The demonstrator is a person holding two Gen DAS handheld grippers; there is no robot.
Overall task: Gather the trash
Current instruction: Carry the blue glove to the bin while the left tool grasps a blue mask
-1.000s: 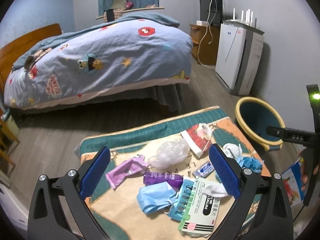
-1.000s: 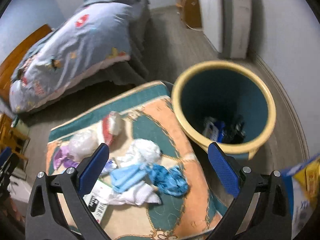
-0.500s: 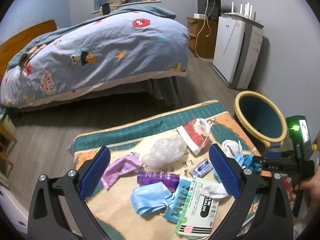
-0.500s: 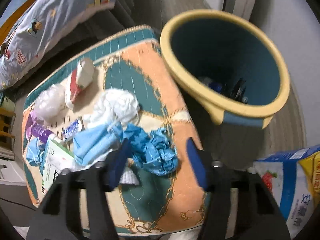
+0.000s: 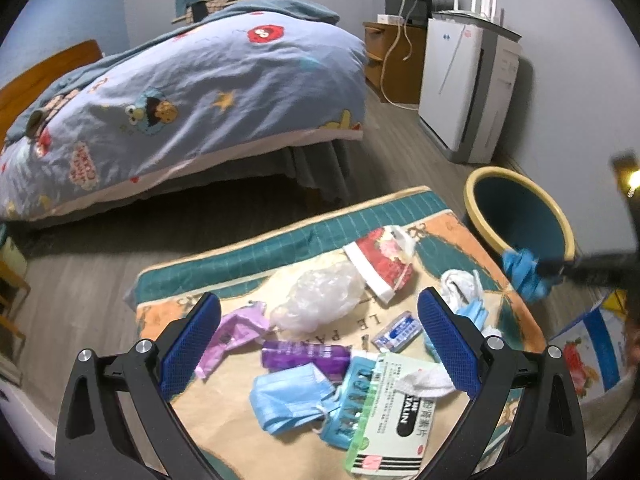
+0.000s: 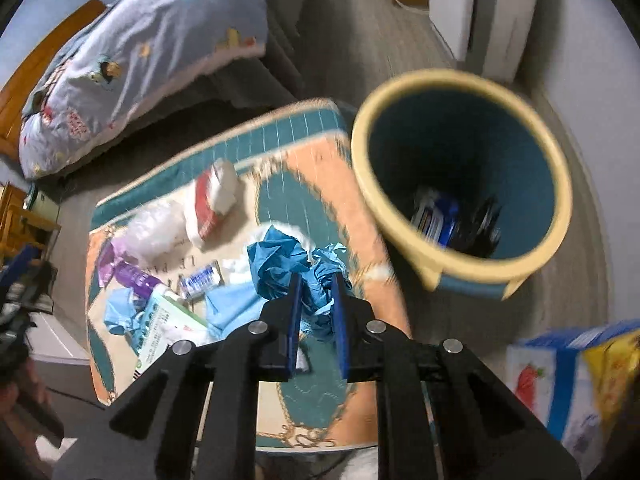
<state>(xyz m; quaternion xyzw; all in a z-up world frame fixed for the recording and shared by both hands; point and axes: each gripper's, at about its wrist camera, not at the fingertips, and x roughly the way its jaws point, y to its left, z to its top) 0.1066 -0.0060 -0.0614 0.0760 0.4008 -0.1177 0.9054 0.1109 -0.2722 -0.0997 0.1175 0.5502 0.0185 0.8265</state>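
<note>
My right gripper (image 6: 316, 280) is shut on a crumpled blue glove (image 6: 294, 264) and holds it above the patterned cloth (image 6: 320, 168), left of the yellow-rimmed teal bin (image 6: 400, 92). The glove (image 5: 524, 274) and bin (image 5: 478, 184) also show at the right of the left wrist view. My left gripper (image 5: 320, 324) is open and empty above the cloth's near edge (image 5: 224, 424). Under it lie a blue face mask (image 5: 286, 400), a green-white medicine box (image 5: 390, 408), a purple tube (image 5: 306, 356), a clear plastic bag (image 5: 320, 298) and a red-white wrapper (image 5: 382, 262).
The bin holds some dark and blue trash (image 6: 444, 220). A bed with a blue cartoon duvet (image 5: 180, 92) stands behind the cloth. A white appliance (image 5: 468, 84) stands at the right wall. A blue and yellow carton (image 6: 576, 376) lies on the floor at the right.
My right gripper came down on the blue glove, shut on it and lifted it off the cloth toward the bin. My left gripper stayed open and moved a little.
</note>
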